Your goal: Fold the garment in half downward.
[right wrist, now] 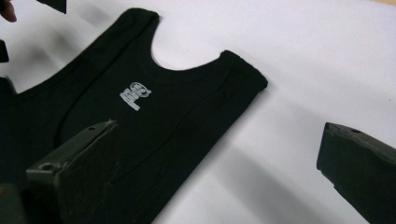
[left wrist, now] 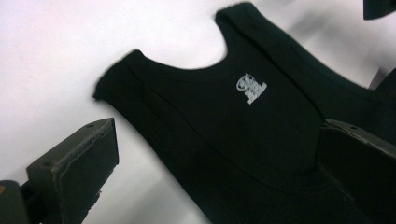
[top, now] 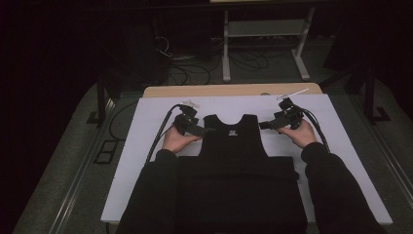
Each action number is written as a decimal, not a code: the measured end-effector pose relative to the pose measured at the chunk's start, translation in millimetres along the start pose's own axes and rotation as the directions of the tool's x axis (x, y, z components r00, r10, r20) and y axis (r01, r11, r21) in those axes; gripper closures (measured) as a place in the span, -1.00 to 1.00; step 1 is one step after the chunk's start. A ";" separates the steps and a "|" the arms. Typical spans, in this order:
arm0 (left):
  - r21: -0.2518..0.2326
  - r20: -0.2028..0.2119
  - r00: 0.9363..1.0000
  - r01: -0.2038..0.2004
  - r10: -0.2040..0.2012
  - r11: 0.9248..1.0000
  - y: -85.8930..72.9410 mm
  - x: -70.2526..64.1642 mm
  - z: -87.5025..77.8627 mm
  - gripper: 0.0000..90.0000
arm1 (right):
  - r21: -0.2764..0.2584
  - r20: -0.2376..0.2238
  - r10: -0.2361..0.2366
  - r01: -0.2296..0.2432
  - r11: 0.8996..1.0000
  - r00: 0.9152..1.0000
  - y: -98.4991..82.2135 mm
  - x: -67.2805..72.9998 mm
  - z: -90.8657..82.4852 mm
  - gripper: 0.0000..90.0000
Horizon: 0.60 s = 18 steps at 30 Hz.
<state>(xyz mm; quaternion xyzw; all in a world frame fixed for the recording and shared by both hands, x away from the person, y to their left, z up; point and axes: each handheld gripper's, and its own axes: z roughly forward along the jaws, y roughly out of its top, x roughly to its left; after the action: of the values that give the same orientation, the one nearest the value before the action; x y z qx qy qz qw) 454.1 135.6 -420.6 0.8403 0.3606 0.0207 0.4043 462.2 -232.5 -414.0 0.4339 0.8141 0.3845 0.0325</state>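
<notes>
Black tank top (top: 236, 146) is lying flat on the white bench (top: 146, 161), neck end away from the person, hem at the near edge. Left gripper (top: 200, 129) and right gripper (top: 265, 125) are hovering at the two shoulder straps, fingers apart on both, nothing gripped. Reads as early stage: garment spread, no fold made, strap grasp not yet taken.

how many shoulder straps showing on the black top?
2. On the black sleeveless fabric top, one shoulder strap by the left gripper, the other strap by the right gripper.
</notes>
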 end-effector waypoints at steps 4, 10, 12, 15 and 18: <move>-0.003 0.014 1.000 0.015 -0.015 1.000 -2.4 0.6 6.3 -1.00 | 0.010 0.000 -0.007 0.007 1.000 1.000 -1.8 -0.4 5.4 -1.00; -0.012 0.014 0.999 0.035 -0.035 0.999 -6.6 1.4 14.3 -1.00 | 0.020 -0.016 -0.011 0.011 1.000 1.000 -5.6 3.4 15.7 -1.00; -0.015 0.015 0.999 0.044 -0.044 0.999 -8.1 1.2 17.5 -1.00 | 0.028 -0.021 -0.014 0.014 1.000 1.000 -7.2 5.2 19.4 -1.00; -0.014 0.016 0.999 0.041 -0.040 0.999 -9.3 1.6 20.4 -1.00 | 0.034 -0.028 -0.014 0.015 0.999 1.000 -9.2 7.8 24.6 -1.00; -0.021 0.019 0.998 0.058 -0.058 0.998 -9.8 2.7 22.7 -1.00 | 0.042 -0.032 -0.019 0.020 0.999 0.999 -10.9 10.5 29.5 -1.00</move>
<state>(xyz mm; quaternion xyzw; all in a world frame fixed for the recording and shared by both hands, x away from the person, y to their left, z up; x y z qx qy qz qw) 457.7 126.3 -443.4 0.8251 0.3809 0.0051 0.4172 459.7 -210.8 -438.9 0.4203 0.8267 0.3739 0.0143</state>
